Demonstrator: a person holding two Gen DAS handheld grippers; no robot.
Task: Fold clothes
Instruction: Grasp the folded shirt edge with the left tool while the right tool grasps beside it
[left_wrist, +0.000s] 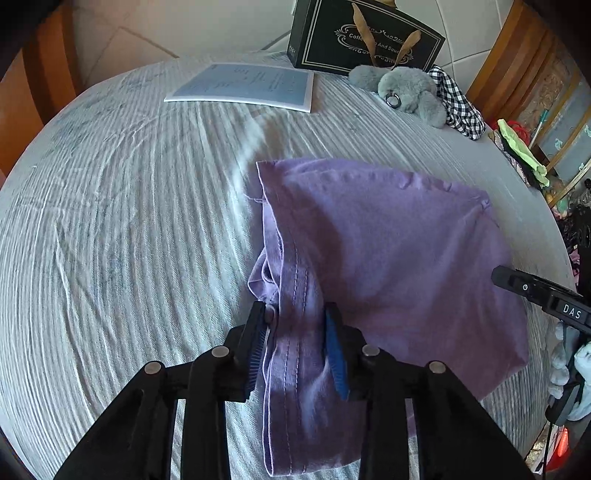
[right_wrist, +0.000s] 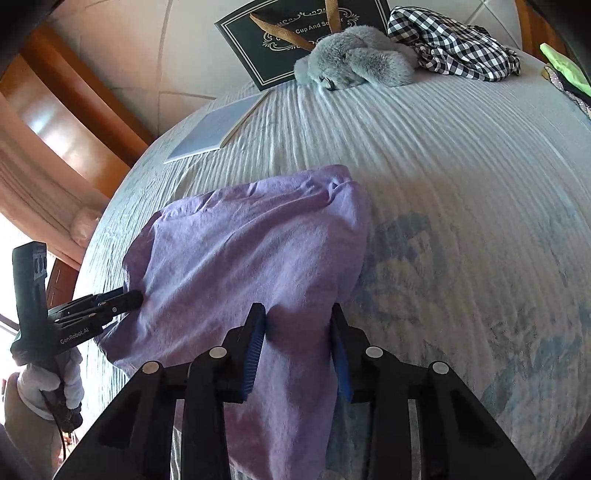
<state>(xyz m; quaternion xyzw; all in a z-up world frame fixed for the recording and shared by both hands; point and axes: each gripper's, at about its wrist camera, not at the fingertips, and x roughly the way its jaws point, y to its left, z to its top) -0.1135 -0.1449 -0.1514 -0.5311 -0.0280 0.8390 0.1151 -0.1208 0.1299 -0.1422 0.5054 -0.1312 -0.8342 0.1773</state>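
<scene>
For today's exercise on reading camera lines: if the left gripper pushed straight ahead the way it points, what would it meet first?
The purple garment that the left gripper already clamps; beyond it, probably the sheet of paper, though depth is unclear.

Garment lies on bed; booklet and box behind.

Purple garment; blue-grey striped cloth; b/w gingham fabric; grey plush; black box.

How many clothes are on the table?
3 that I can see: the purple garment held up in the middle, a checkered cloth at the far edge beside the fluffy grey toy, and a green piece at the right edge. More may be hidden.
</scene>
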